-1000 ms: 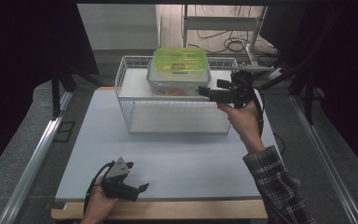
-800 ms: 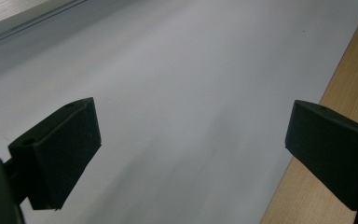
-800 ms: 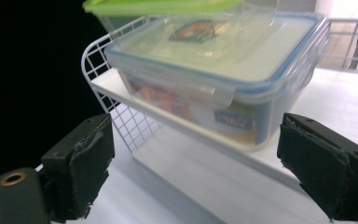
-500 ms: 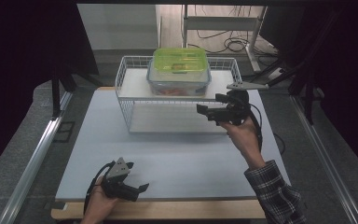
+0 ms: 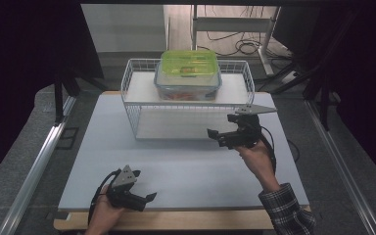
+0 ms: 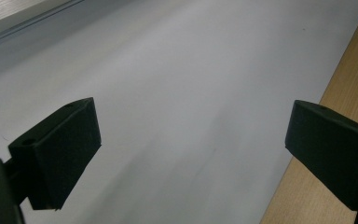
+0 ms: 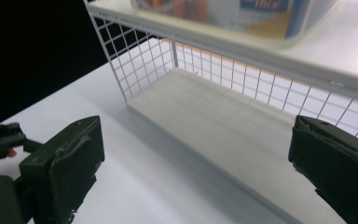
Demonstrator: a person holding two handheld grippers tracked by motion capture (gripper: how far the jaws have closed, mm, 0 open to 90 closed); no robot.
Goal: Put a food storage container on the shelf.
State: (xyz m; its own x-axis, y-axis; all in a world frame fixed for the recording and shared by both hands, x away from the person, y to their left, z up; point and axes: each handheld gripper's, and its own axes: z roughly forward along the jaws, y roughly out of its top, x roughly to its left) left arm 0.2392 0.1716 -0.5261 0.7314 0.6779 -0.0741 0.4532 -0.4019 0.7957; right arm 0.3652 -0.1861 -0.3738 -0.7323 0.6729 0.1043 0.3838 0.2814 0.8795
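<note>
Green-lidded container (image 5: 188,73) seated on upper shelf of wire rack (image 5: 136,115); placement judged done; right gripper (image 5: 223,138) below shelf, in front, jaws just opened, nothing between; left gripper (image 5: 142,198) released, well apart from rack.

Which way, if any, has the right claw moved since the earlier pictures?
Yes. The right claw has drawn back from the lidded container toward the person, now before the wire rack.
</note>
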